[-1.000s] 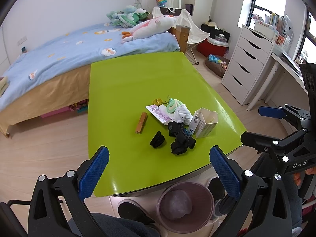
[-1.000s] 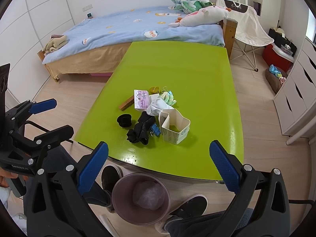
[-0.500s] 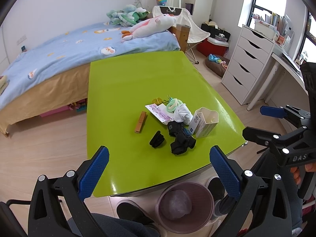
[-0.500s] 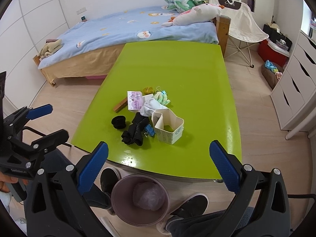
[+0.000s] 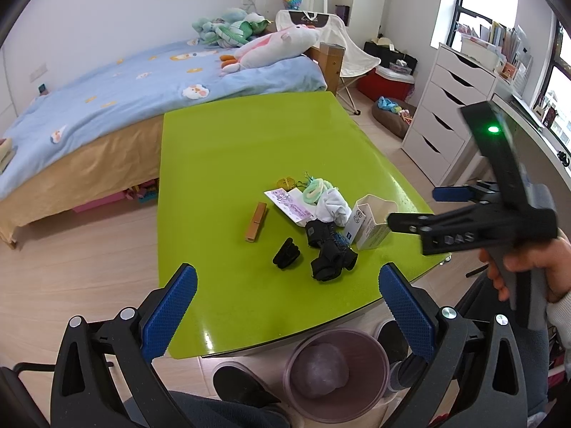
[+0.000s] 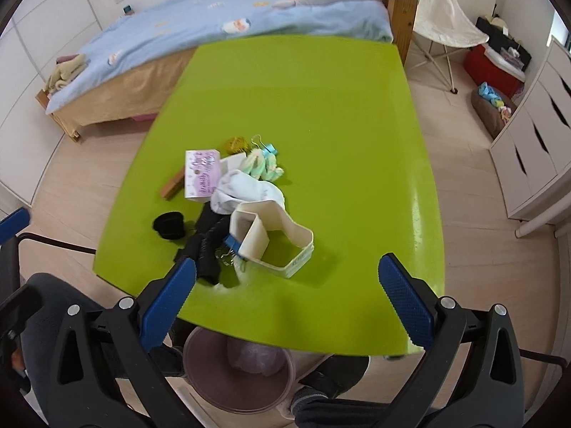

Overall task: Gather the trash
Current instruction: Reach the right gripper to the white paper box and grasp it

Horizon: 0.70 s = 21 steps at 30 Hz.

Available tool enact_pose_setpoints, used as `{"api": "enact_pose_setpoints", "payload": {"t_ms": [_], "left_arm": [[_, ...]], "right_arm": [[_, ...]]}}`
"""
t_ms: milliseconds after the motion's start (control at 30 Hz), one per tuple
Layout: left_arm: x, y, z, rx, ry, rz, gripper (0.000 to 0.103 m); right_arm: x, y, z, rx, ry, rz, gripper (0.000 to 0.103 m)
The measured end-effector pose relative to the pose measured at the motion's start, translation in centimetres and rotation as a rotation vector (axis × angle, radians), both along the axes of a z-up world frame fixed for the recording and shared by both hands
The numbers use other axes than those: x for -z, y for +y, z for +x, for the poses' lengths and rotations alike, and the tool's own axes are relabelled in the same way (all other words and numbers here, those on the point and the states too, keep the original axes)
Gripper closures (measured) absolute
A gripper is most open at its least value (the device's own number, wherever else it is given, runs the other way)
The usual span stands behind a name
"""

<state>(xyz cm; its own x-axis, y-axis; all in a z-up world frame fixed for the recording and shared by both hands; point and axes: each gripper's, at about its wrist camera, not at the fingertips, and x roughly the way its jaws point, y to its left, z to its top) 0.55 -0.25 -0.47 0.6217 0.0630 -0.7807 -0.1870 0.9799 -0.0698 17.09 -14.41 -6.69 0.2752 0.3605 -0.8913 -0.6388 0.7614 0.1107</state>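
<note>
A clutter pile lies on the green table (image 5: 221, 164): a crushed white carton (image 5: 371, 221) (image 6: 274, 239), black socks (image 5: 330, 249) (image 6: 207, 242), a white sock (image 6: 246, 189), a purple card (image 5: 289, 204) (image 6: 201, 174), a wooden peg (image 5: 256, 222), a black hair tie (image 5: 286, 253) (image 6: 168, 225) and green hair ties (image 6: 262, 164). A pink trash bin (image 5: 335, 374) (image 6: 239, 371) stands on the floor under the near table edge. My left gripper (image 5: 285, 306) is open over the near edge. My right gripper (image 6: 285, 299) is open just short of the carton, and it shows in the left wrist view (image 5: 417, 207).
A bed with a blue cover (image 5: 117, 107) and plush toys stands beyond the table. A white drawer unit (image 5: 453, 114) is at the right, a folding chair (image 5: 342, 60) behind the table. The person's legs and shoes are beside the bin.
My right gripper has moved forward and down toward the carton and the pile. The left gripper has hardly moved. Both stay open.
</note>
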Motion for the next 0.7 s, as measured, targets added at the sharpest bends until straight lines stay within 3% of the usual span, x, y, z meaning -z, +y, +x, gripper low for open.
{"api": "enact_pose_setpoints", "payload": {"t_ms": [267,400,433,467,567,633,700], "left_arm": [[0.2,0.6,0.2,-0.011,0.018,-0.006,0.005],[0.4,1.0,0.2,-0.017,0.025,-0.012,0.005],[0.4,1.1,0.2,-0.018,0.026,-0.014,0.005],[0.5,1.1,0.2,-0.018,0.028,-0.015,0.005],[0.6,1.2,0.3,-0.021,0.031,-0.018,0.005],[0.6,1.2,0.3,-0.022,0.03,-0.021,0.005],[0.6,1.2,0.3,-0.02,0.032,-0.021,0.005]], "right_arm": [[3.2,1.9,2.3,-0.018,0.064,-0.077,0.003],[4.1,2.2,2.8,-0.023,0.093,-0.069,0.004],[4.2,2.3,2.8,-0.026,0.098,-0.063,0.011],[4.3,2.4,2.9,-0.03,0.103,-0.064,0.024],[4.6,2.4,2.8,-0.039,0.117,-0.06,0.034],[4.5,2.5,2.6,-0.046,0.114,-0.053,0.051],[4.2,2.4,2.6,-0.047,0.105,-0.05,0.054]]}}
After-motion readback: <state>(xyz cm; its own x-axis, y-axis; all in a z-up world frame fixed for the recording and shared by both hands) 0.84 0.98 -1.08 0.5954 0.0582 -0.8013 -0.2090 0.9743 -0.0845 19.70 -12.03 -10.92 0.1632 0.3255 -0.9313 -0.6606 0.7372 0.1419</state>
